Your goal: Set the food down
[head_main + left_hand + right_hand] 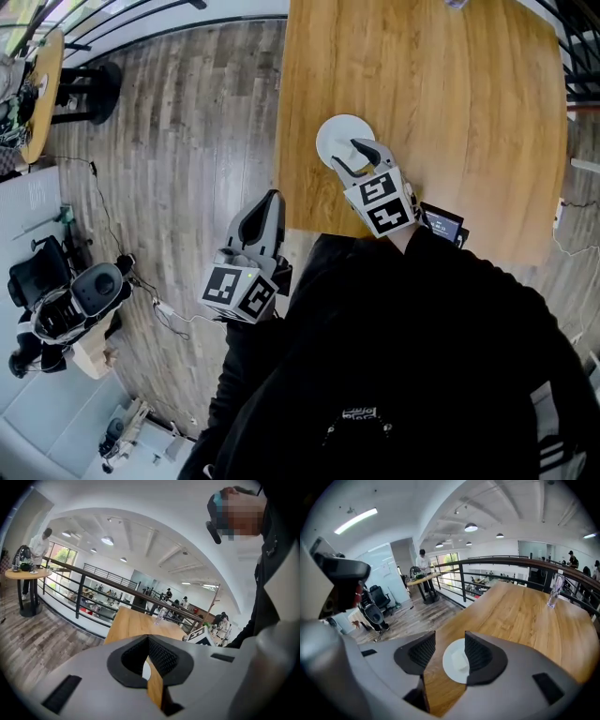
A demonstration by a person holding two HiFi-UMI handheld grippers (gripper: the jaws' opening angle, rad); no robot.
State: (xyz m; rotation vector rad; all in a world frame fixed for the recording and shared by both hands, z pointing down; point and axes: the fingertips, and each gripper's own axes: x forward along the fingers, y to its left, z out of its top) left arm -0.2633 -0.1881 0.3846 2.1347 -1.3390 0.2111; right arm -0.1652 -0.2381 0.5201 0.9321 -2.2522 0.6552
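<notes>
Right gripper view: the right gripper (450,638) has its jaws wide apart, with nothing between the pads. Framed in the gap just beyond the tips, the food (458,660), a pale block, maybe cake, lies on a white plate (446,667) near the table (520,616) edge. It looks set down and let go. The left gripper (148,638) has its jaws pinched together and empty, parked beside the table, likely because it has no job here.
</notes>
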